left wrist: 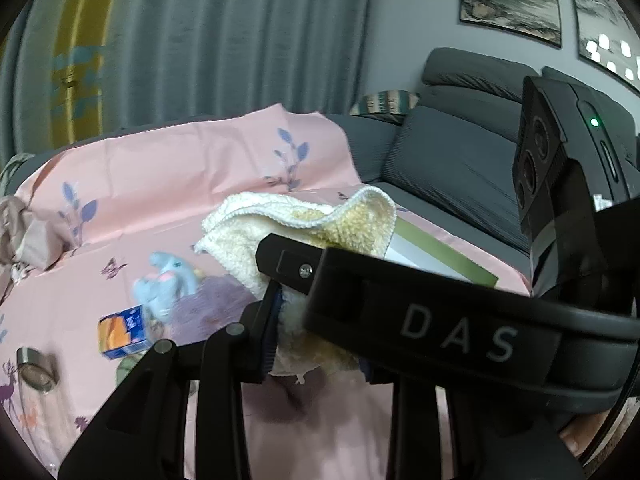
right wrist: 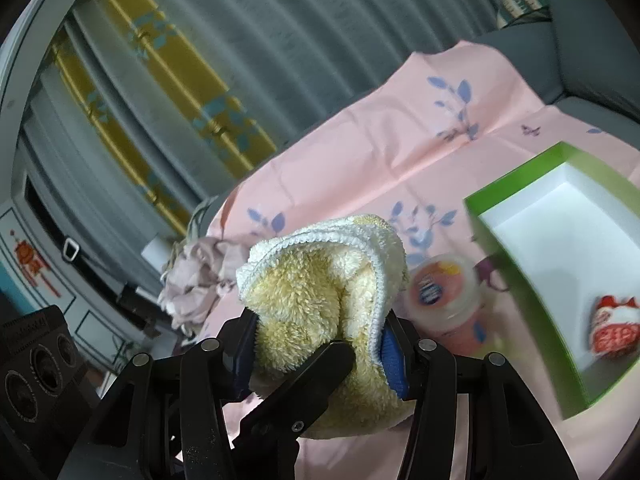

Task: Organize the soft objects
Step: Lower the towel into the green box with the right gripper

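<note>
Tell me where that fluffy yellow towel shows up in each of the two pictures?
Left wrist view: the yellow towel sits centre, bunched above the dark jaws, partly hidden by the other tool's bar.
Right wrist view: it sits low centre, clamped between blue pads.
Shared landmark: the pink printed sheet spread underneath; the green-rimmed box beside it helps too.

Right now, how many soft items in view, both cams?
4: yellow fleece towel clamped by both grippers; blue plush on the pink sheet beside the carton; red-white plush inside the green box; crumpled pinkish cloth at the sheet's edge. More may be hidden.
</note>
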